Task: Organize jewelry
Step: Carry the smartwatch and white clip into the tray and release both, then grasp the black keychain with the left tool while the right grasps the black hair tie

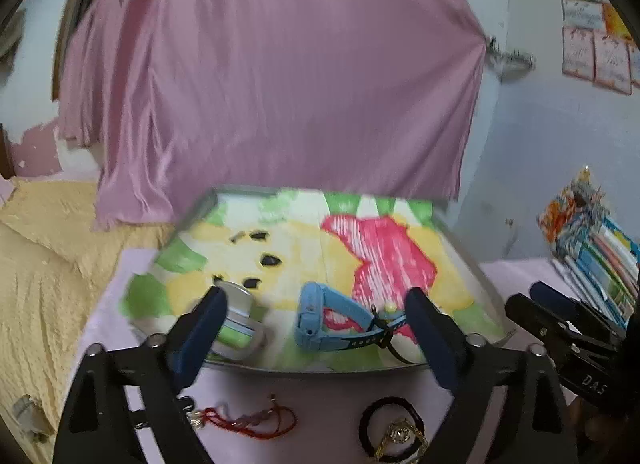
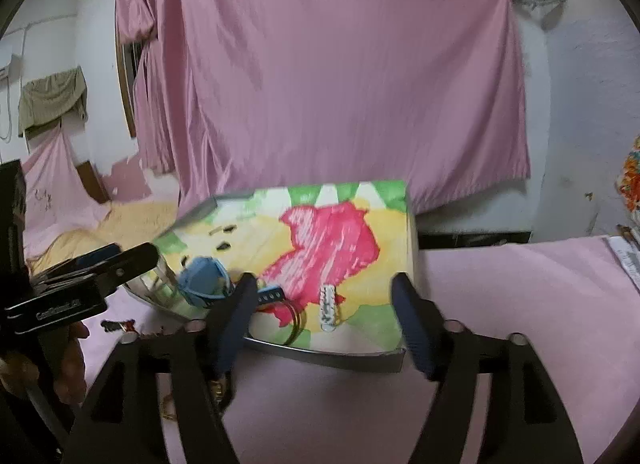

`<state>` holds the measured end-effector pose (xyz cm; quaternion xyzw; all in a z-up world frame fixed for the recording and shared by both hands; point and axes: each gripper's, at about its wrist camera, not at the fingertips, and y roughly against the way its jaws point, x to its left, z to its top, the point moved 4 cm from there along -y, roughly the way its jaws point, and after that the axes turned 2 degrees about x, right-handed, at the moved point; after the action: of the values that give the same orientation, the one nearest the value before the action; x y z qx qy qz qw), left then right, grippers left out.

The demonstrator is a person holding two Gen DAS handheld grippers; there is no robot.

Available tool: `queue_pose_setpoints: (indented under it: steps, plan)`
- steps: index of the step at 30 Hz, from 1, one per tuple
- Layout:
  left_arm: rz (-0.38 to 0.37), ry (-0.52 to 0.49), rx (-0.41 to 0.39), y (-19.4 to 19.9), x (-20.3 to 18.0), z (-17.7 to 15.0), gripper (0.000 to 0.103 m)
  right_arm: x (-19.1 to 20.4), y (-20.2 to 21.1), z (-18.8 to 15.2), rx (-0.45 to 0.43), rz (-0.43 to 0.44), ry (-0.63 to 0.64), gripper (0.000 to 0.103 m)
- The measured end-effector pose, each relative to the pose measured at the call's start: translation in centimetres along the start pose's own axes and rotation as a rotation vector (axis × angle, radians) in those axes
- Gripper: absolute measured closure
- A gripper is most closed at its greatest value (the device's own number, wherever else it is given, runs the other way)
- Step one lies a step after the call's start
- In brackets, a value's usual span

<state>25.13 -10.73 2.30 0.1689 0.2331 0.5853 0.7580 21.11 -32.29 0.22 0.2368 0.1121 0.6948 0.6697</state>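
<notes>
A metal tray [image 1: 472,264] lined with a green, yellow and red cloth stands on the pink sheet. On it lie a blue watch [image 1: 328,316], a silver watch [image 1: 236,320] and small dark pieces [image 1: 270,260]. In the right wrist view the tray [image 2: 340,360] also holds gold bangles [image 2: 296,322], a white beaded piece [image 2: 328,308] and the blue watch [image 2: 204,276]. A red thread bracelet [image 1: 256,422] and a black bangle with a gold chain [image 1: 394,434] lie on the sheet before the tray. My left gripper [image 1: 316,304] is open and empty over the tray's near edge. My right gripper [image 2: 324,284] is open and empty.
A pink curtain [image 1: 280,76] hangs behind the tray. A yellow bedspread [image 1: 44,256] lies to the left. Stacked books and packets [image 1: 596,252] stand at the right. The right gripper's body [image 1: 568,328] shows at the right of the left wrist view.
</notes>
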Motion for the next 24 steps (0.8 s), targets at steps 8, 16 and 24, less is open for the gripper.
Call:
queue_pose_setpoints:
  steps: [8, 16, 24]
  plan:
    - [0.022, 0.042, -0.132, 5.1, 2.2, -1.2, 0.001, 1.7, 4.2, -1.0, -0.138, 0.009, -0.007, 0.003]
    - [0.077, 0.023, -0.199, 8.6, 4.1, -2.9, 0.001, 4.3, 6.9, -2.7, -0.207, 0.005, 0.026, 0.002]
    - [0.101, 0.021, -0.218, 10.8, 6.4, -4.7, 0.001, 6.6, 7.7, -4.2, -0.203, 0.015, 0.054, 0.002]
